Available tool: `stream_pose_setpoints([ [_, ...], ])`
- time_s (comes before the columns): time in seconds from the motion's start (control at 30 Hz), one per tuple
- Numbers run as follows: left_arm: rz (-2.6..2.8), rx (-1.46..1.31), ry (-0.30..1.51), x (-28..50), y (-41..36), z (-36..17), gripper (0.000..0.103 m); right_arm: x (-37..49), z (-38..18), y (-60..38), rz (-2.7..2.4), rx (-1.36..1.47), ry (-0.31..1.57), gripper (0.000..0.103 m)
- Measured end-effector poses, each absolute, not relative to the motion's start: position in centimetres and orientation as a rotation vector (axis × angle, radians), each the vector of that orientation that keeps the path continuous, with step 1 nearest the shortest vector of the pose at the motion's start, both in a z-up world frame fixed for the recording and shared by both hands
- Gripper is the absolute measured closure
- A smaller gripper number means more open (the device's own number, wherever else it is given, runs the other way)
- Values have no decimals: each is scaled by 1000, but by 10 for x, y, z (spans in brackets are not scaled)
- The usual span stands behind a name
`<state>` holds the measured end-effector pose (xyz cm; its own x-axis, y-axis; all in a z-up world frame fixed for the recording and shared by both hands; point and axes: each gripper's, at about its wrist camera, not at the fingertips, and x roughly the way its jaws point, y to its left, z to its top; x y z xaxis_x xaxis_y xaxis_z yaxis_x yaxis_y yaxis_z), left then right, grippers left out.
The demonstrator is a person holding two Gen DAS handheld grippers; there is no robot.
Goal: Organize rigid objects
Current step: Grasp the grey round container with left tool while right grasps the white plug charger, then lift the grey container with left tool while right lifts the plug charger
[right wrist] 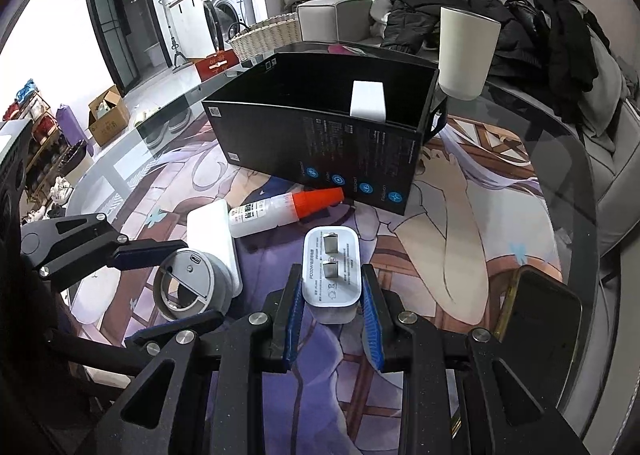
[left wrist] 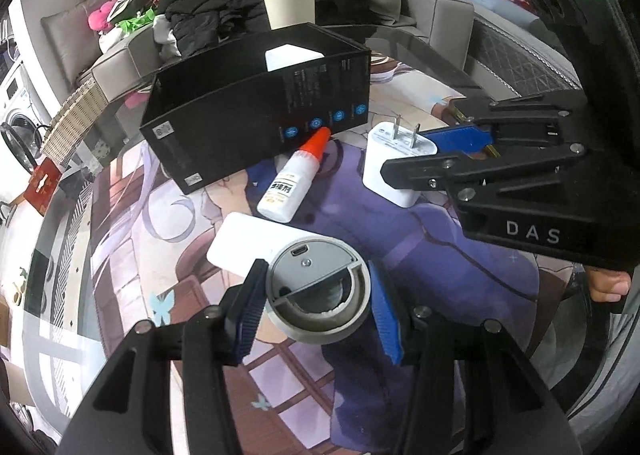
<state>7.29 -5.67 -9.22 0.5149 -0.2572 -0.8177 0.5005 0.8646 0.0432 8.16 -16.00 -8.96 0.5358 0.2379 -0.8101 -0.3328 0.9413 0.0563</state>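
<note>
My left gripper (left wrist: pixel 316 309) is shut on a grey round device (left wrist: pixel 316 287) with a small port in its top face, its blue pads (left wrist: pixel 384 315) pressing both sides. The right wrist view shows that left gripper (right wrist: pixel 204 279) around the grey device (right wrist: pixel 188 289) at the left. My right gripper (right wrist: pixel 333 319) is shut on a white plug charger (right wrist: pixel 330 279), prongs up; from the left wrist view the right gripper (left wrist: pixel 404 153) clamps the charger (left wrist: pixel 394 163). An open black box (left wrist: pixel 224 127) (right wrist: pixel 320 143) stands behind, with a white block (left wrist: pixel 292 57) (right wrist: pixel 368 101) inside.
A glue bottle with an orange cap (left wrist: pixel 288 183) (right wrist: pixel 280 209) lies against the box front. A white power bank (left wrist: pixel 240 243) (right wrist: pixel 212 231) lies beside the grey device. A white cup (right wrist: pixel 466 55) stands behind the box; a dark phone (right wrist: pixel 536 315) lies near the glass table's right rim (right wrist: pixel 580 183).
</note>
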Motion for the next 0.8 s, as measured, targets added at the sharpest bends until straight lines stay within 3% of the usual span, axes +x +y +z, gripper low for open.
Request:
stream_pose_setpoints([
  [0.47,-433,273,883,74,-51,-81,55,82,-86,-157,337,-108,941,76],
  [0.8,-407,236,743,74,-42,-44,55,71,-51,-158,325,-104,773,77],
])
